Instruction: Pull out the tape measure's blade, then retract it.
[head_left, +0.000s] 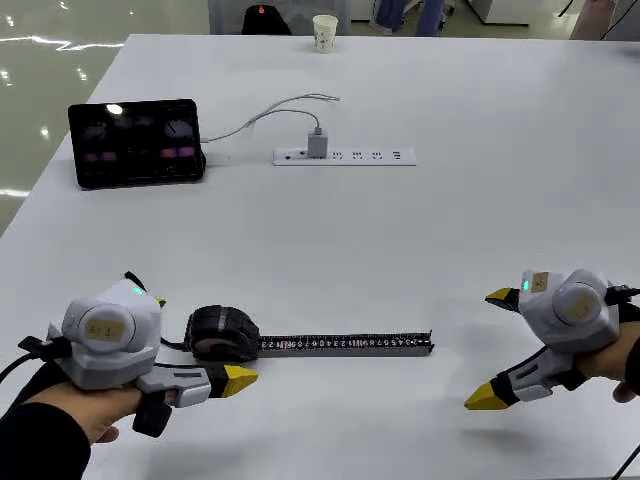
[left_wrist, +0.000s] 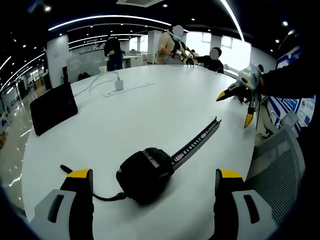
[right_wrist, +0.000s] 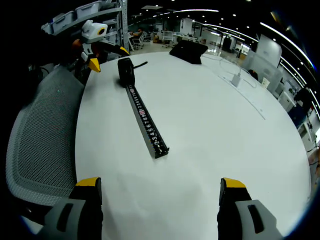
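Observation:
A black tape measure (head_left: 222, 334) lies on the white table (head_left: 400, 230), its dark blade (head_left: 345, 345) pulled out to the right and lying flat. My left gripper (head_left: 200, 340) is open around the case's left end, one yellow tip on each side; the case (left_wrist: 145, 174) sits between the jaws in the left gripper view. My right gripper (head_left: 495, 345) is open, a short way right of the blade's hook end (head_left: 429, 343), holding nothing. The blade (right_wrist: 145, 122) and case (right_wrist: 125, 71) run away from it in the right gripper view.
A black tablet (head_left: 136, 142) stands at the back left. A white power strip (head_left: 345, 156) with a plugged charger and cable lies mid-table. A paper cup (head_left: 325, 32) is at the far edge. A mesh chair (right_wrist: 40, 145) is beside the table.

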